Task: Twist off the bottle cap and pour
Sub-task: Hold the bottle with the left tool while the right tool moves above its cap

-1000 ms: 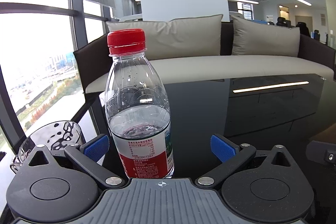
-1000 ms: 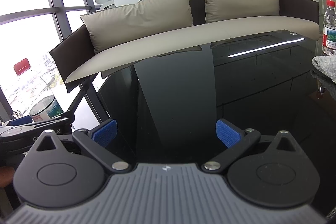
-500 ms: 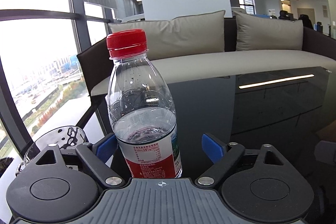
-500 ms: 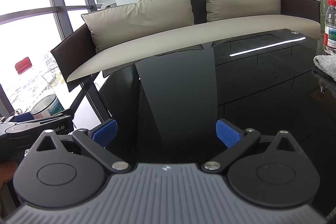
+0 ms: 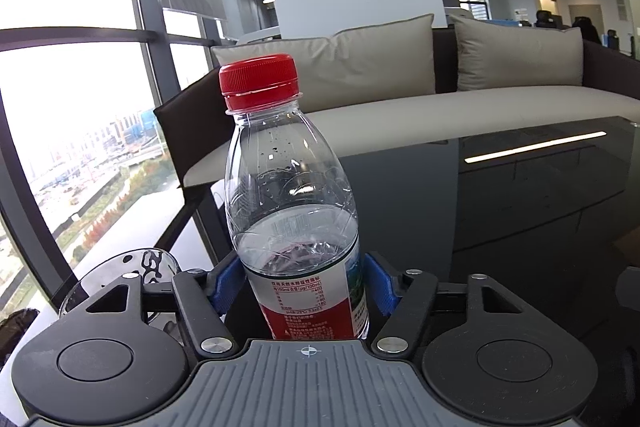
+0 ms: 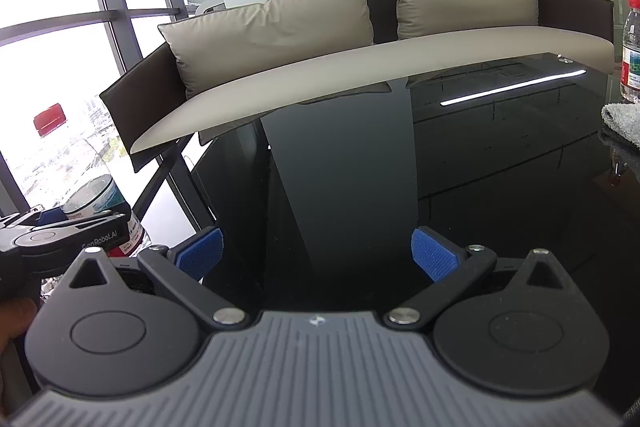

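A clear water bottle (image 5: 292, 211), about half full, with a red cap (image 5: 259, 79) and a red and green label, stands upright on the black glass table (image 5: 520, 211). My left gripper (image 5: 298, 285) is shut on the bottle's lower body, a blue pad on each side. The cap is on. An empty glass cup (image 5: 132, 271) stands just left of the bottle, partly hidden behind the left finger. In the right wrist view the bottle (image 6: 92, 187) and my left gripper (image 6: 60, 231) show at the far left. My right gripper (image 6: 316, 255) is open and empty over the table.
A second capped bottle (image 6: 631, 47) and a grey cloth (image 6: 624, 117) sit at the table's right edge. A brown sofa with beige cushions (image 6: 360, 27) runs behind the table. Large windows are on the left.
My left gripper has moved in around the bottle and closed its pads onto the lower body. My right gripper has stayed open and almost still.
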A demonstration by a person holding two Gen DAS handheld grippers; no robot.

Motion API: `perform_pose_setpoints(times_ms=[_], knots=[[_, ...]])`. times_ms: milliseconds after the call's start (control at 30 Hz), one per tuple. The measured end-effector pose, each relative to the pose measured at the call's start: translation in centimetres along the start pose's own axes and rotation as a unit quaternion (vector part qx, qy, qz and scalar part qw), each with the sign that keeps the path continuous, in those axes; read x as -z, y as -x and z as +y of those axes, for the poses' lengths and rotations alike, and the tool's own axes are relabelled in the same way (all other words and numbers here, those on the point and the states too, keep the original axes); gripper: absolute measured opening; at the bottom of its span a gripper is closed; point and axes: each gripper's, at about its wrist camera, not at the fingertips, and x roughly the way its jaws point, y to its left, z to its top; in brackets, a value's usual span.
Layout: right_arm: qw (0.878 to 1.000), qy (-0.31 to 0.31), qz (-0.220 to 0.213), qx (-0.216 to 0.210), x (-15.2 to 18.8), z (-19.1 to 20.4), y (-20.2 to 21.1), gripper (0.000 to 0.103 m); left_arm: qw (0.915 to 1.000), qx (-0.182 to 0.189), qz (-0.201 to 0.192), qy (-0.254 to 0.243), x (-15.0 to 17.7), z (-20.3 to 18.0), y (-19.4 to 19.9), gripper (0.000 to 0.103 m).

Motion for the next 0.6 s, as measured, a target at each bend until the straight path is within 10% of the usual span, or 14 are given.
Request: perform_pose_setpoints(times_ms=[600], knots=[[1.000,-0.001,0.004,-0.005,-0.16,0.05,-0.29,0.103,0.9998,0.016,-0.003,-0.009,0.24,0.44,0.57,0.059]])
